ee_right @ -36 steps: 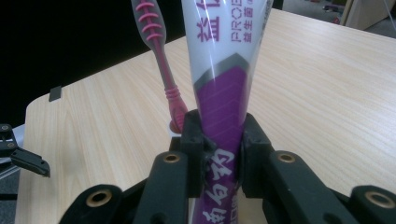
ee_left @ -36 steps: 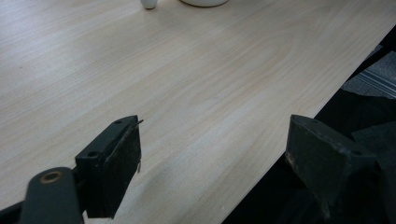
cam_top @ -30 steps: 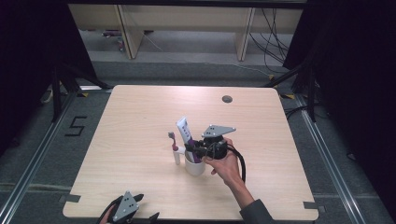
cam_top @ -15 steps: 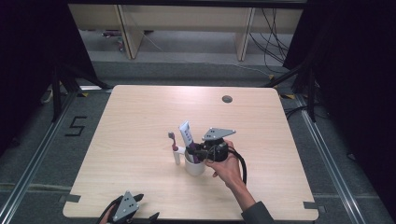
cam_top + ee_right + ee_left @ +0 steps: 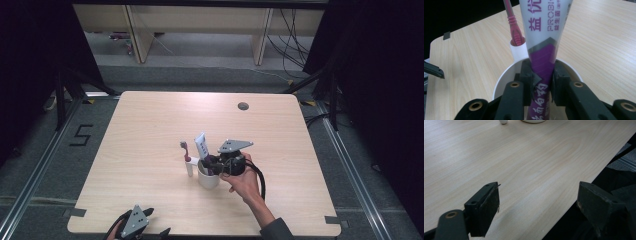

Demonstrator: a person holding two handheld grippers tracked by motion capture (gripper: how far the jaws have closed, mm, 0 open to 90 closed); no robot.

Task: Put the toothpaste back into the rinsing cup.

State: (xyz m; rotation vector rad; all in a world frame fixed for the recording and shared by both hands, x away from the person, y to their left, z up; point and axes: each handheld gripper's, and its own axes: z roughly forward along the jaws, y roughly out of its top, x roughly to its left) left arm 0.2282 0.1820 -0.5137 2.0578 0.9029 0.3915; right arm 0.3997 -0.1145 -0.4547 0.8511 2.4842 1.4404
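Note:
A white cup [image 5: 208,179] stands near the middle of the table [image 5: 150,125], with a small white tube-shaped holder [image 5: 190,167] on its left side. A pink toothbrush [image 5: 184,148] stands upright in that holder [image 5: 517,51]. My right gripper [image 5: 213,166], held from the right by a hand, sits at the cup's mouth, shut on a white and purple toothpaste tube [image 5: 544,37]. The tube [image 5: 201,144] rises tilted out of the cup [image 5: 501,80], its lower end inside. My left gripper [image 5: 136,223] rests at the table's front edge, jaws open and empty [image 5: 539,195].
A round dark cable hole [image 5: 243,106] lies at the table's back right. Wooden shelving legs [image 5: 135,35] and cables stand on the floor beyond. In the left gripper view the table's edge [image 5: 584,182] runs under the jaws, the cup's base [image 5: 534,121] far off.
The right gripper and the toothpaste tube have sunk a little toward the cup, the tube's top shifting slightly right. The left gripper has stayed put.

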